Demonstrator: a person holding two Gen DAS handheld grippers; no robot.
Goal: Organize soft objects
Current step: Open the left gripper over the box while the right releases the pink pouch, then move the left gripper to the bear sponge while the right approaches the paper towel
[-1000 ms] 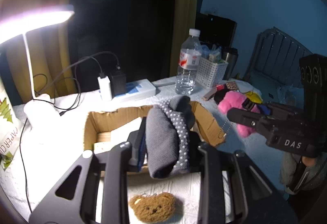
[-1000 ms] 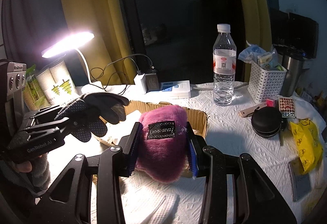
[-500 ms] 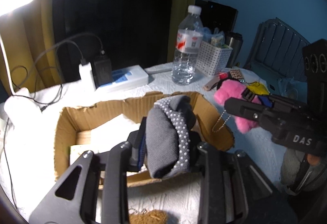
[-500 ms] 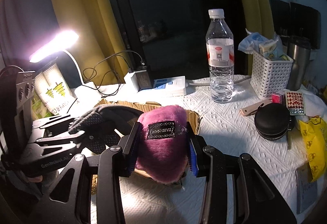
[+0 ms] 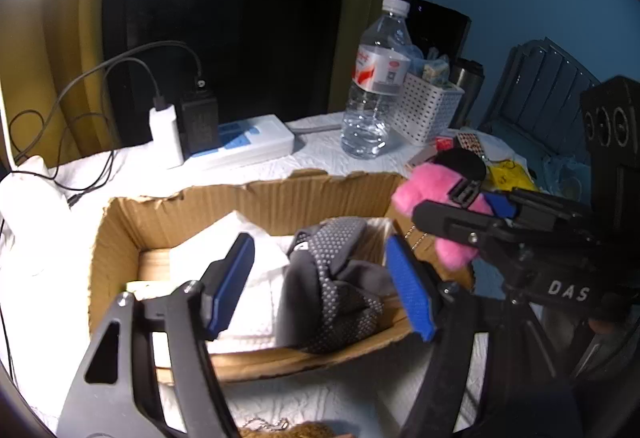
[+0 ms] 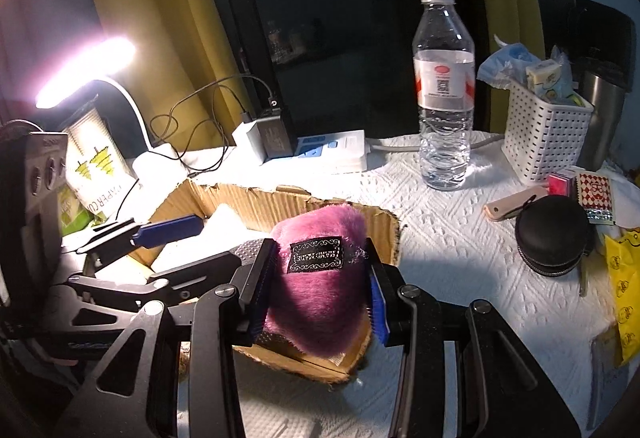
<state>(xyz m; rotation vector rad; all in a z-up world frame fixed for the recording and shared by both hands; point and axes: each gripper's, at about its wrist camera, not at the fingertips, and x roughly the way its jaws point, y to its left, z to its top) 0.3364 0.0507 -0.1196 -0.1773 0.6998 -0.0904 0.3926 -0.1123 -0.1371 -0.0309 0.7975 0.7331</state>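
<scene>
A torn cardboard box (image 5: 120,230) sits on the white-covered table. A grey glove with dotted grip (image 5: 332,286) lies inside it on white paper. My left gripper (image 5: 320,282) is open above the box, its blue pads on either side of the glove and apart from it. My right gripper (image 6: 316,286) is shut on a pink fluffy pouch with a black label (image 6: 320,278), held over the box's right corner (image 6: 394,226). The pouch also shows in the left wrist view (image 5: 432,190). A brown plush (image 5: 296,432) lies in front of the box.
A water bottle (image 6: 444,86), a white basket (image 6: 544,134), a power strip with chargers (image 6: 320,154) and a lit desk lamp (image 6: 84,70) stand behind the box. A black round case (image 6: 554,234), a yellow bag (image 6: 624,286) and small cards lie to the right.
My left gripper moved forward over the box, opened and let go of the grey glove, which now lies inside. My right gripper with the pink pouch moved closer to the box.
</scene>
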